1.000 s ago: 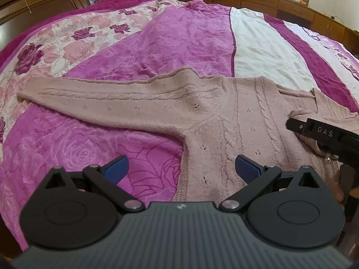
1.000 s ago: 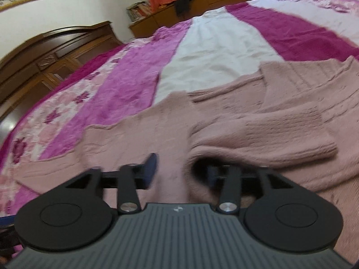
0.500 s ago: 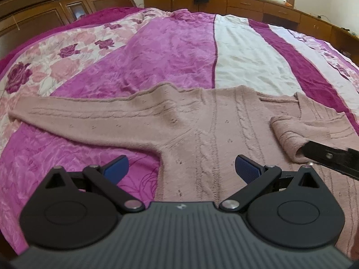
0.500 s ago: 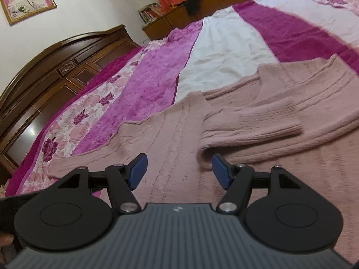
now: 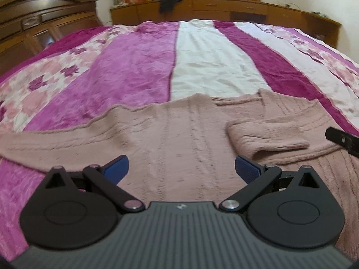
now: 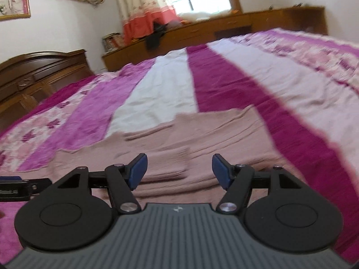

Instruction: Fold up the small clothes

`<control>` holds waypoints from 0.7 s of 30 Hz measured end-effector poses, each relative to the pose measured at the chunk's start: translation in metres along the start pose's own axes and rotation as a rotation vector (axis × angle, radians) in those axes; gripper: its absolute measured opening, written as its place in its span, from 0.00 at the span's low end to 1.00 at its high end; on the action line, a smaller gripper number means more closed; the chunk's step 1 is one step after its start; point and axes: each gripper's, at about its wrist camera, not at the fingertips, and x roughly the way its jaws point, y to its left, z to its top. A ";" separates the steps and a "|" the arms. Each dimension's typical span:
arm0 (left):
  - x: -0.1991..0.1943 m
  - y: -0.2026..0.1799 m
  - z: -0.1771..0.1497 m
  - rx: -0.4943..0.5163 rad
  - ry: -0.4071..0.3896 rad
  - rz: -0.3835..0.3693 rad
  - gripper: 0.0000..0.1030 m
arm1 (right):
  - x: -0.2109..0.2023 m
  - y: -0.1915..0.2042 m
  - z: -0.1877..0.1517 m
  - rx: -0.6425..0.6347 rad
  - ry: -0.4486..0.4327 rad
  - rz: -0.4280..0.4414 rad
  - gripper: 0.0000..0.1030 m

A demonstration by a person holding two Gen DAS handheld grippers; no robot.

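Observation:
A dusty-pink cable-knit sweater [image 5: 179,139] lies flat on the bed. Its right sleeve [image 5: 267,134] is folded across the chest, cuff pointing left. Its left sleeve [image 5: 44,143] stretches straight out to the left. My left gripper [image 5: 180,169] hovers open above the sweater's lower body with nothing between its blue pads. In the right wrist view the sweater [image 6: 202,139] fills the middle, the folded cuff [image 6: 166,163] lying just ahead of my open, empty right gripper [image 6: 179,171]. The right gripper's black finger [image 5: 341,137] pokes in at the right edge of the left wrist view.
The bed is covered by a blanket [image 5: 139,67] striped magenta, white and floral. A dark wooden headboard [image 5: 42,22] stands at the left. A low wooden cabinet [image 5: 224,9] with clothes and books on it runs along the far wall under a window.
My right gripper let go of the folded sleeve, opened and pulled back and up. My left gripper rose and tilted up, staying open over the sweater.

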 end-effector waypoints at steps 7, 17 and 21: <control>0.020 -0.033 0.001 0.044 0.036 -0.043 1.00 | 0.005 -0.026 -0.005 0.068 0.003 -0.016 0.69; 0.048 -0.080 0.002 0.189 0.028 -0.079 0.99 | 0.009 -0.045 -0.011 0.142 -0.001 -0.039 0.69; 0.062 -0.090 0.004 0.172 0.065 -0.103 0.99 | 0.010 -0.050 -0.015 0.149 0.004 -0.042 0.69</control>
